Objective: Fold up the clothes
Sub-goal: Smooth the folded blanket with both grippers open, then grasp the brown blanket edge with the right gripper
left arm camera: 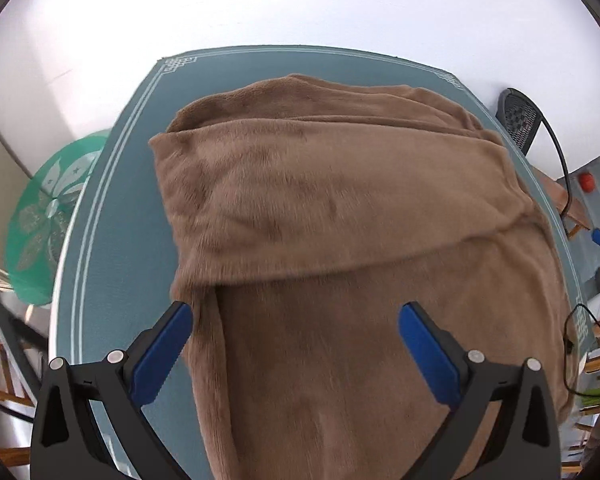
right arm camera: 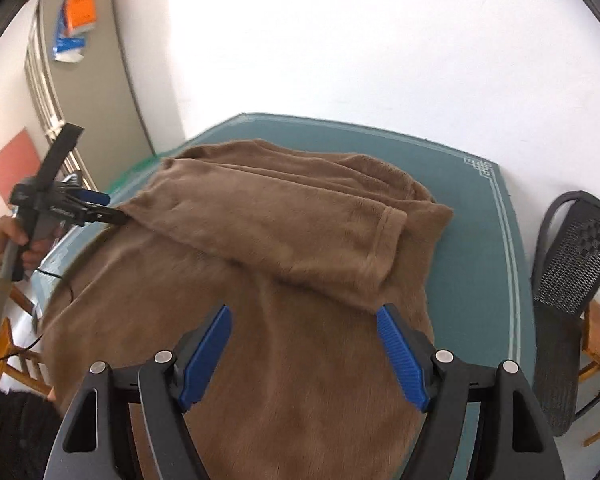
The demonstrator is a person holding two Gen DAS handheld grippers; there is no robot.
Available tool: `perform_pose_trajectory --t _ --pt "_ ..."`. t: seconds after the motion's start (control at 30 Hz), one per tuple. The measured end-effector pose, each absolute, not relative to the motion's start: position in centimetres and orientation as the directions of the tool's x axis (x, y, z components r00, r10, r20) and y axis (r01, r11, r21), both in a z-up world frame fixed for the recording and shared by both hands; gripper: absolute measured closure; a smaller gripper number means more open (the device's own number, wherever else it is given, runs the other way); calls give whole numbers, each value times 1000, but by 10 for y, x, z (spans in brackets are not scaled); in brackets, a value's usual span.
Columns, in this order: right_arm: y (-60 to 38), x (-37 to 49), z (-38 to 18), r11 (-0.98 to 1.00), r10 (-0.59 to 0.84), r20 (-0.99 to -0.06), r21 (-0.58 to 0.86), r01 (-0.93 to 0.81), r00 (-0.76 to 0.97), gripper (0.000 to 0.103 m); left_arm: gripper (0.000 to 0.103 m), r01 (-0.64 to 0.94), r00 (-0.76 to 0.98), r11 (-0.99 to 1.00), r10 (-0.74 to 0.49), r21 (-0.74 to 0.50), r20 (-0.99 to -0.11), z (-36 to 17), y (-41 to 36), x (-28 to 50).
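Note:
A brown fleece garment (left arm camera: 340,208) lies spread on the teal table mat (left arm camera: 115,208), with one part folded across its far half. In the right wrist view the garment (right arm camera: 259,320) shows the folded part's hemmed end (right arm camera: 384,248) pointing right. My left gripper (left arm camera: 295,316) is open just above the garment's near half, its left finger over the cloth's left edge. In the right wrist view a hand holds the left gripper (right arm camera: 109,206) at the garment's left edge. My right gripper (right arm camera: 304,312) is open over the cloth, holding nothing, its right fingertip beside the folded part's corner.
A black mesh chair (right arm camera: 576,264) stands off the table's right side, also visible as the chair (left arm camera: 520,120) with a cable. A green round patterned object (left arm camera: 47,216) sits beyond the left edge. A grey cabinet (right arm camera: 95,92) and white wall stand behind. Bare teal mat (right arm camera: 472,272) lies right of the garment.

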State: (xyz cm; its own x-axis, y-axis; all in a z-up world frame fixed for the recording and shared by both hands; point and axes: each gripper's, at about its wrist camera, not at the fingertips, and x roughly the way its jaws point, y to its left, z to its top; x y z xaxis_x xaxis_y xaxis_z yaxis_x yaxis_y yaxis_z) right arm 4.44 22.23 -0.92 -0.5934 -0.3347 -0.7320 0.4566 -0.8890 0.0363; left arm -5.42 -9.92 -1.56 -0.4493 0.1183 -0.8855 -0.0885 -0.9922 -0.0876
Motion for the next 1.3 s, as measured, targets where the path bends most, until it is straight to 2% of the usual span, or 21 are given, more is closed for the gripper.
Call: perform_pose_trajectory --t 0.23,0.4,0.53,0.73,0.83,1.07,1.2,1.3 --pt "256 142 29 -905 -303 -636 -40 423 -709 26 0 -147 -502 -987 127 -59 -855 4 -79 6" --pt "279 222 63 -918 -251 -528 -136 372 -811 26 0 -144 -541 -989 116 -44 -833 8 -77 44" --pt "290 263 68 -934 -245 -468 -120 336 -849 25 0 -140 -567 -990 100 -24 -817 7 -76 72" --pt "282 280 24 -939 -192 -547 -138 315 -815 25 0 -151 -558 -988 74 14 -827 -10 -63 101" --pt "287 291 19 -947 -157 -550 -153 284 -820 25 0 -153 -557 -988 77 12 -827 -16 -60 107" --pt "325 329 34 -986 -94 -438 -83 145 -894 25 0 -168 -607 -985 126 -28 -785 -16 -56 127" --pt "303 317 -14 -979 -140 -506 -58 196 -851 25 0 -183 -617 -979 185 -89 -765 -26 -55 137" --pt "275 314 -53 -955 -139 -583 -134 263 -801 26 0 -183 -624 -976 209 -119 -753 -30 -57 144"
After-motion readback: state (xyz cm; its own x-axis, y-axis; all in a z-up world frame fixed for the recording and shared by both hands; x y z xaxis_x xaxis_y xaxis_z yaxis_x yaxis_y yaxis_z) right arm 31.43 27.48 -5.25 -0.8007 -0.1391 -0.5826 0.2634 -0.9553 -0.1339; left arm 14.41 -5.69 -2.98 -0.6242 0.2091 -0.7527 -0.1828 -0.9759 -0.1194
